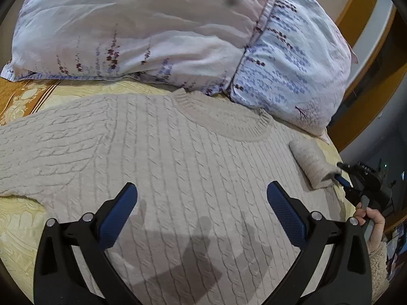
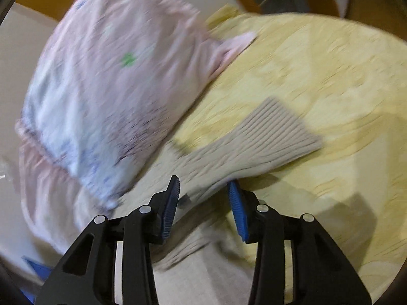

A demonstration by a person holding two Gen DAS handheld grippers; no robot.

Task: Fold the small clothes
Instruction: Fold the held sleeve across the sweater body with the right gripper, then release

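Observation:
A beige cable-knit sweater (image 1: 162, 152) lies flat on the yellow bedspread (image 1: 17, 218), neckline toward the pillows. My left gripper (image 1: 202, 195) is open and empty, hovering over the sweater's chest. My right gripper (image 2: 203, 188) is closing around the sweater's sleeve (image 2: 254, 142), whose ribbed cuff (image 2: 287, 124) lies ahead on the bedspread (image 2: 343, 76). In the left wrist view the right gripper (image 1: 342, 178) holds the sleeve (image 1: 311, 164) at the sweater's right side. The right wrist view is blurred.
Two floral pillows (image 1: 142, 30) (image 1: 295, 71) lie behind the sweater's neckline; one shows in the right wrist view (image 2: 106, 89). The bed's right edge and a wooden frame (image 1: 363, 25) are beyond the sleeve.

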